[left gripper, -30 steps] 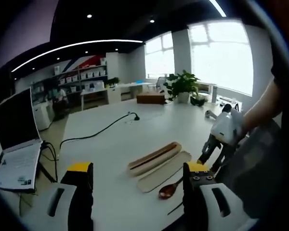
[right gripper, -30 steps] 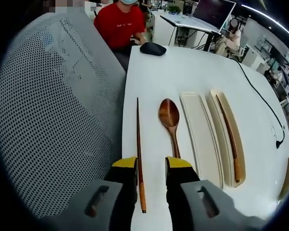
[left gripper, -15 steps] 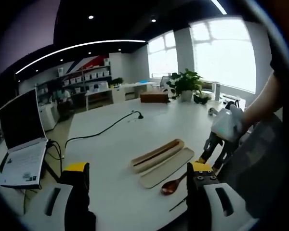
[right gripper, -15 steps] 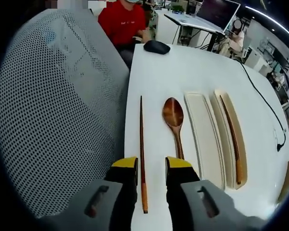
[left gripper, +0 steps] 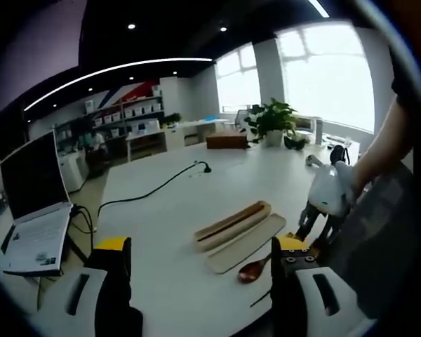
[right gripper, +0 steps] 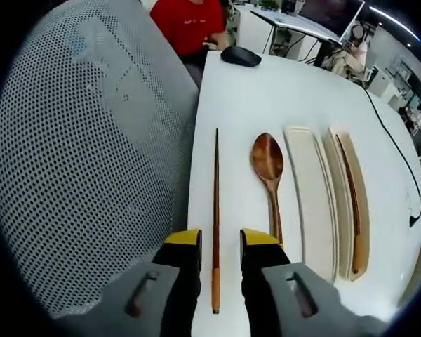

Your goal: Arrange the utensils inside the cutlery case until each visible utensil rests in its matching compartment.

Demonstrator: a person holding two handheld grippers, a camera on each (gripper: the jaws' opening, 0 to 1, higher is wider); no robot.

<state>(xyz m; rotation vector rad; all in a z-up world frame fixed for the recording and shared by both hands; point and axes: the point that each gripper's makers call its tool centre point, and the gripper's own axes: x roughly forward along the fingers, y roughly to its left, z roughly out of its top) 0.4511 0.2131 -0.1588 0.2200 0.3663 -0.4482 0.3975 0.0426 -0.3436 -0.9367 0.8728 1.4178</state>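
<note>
R gripper (right gripper: 214, 249): jaws parted, nothing gripped; chopstick (right gripper: 215, 210) seen lying between them on counter (right gripper: 266, 84).
L gripper (left gripper: 196, 256): jaws wide apart, empty.
Spoon (right gripper: 269, 172): laid beside chopstick.
Case (right gripper: 354, 203): 2nd chopstick (right gripper: 352, 203) held inside; lid (right gripper: 310, 196) alongside.

Nothing here can actually be read. The open laptop (left gripper: 29, 210) at the table's edge in the left gripper view has small dark marks near its front corner that may be stickers or print, but they are too blurred to make out. The boxes (left gripper: 123, 110) on the far wall shelves carry no lettering that I can distinguish, and the wooden cutlery case (right gripper: 356, 203) and chopstick (right gripper: 215, 210) in the right gripper view bear no marks or brand.
</note>
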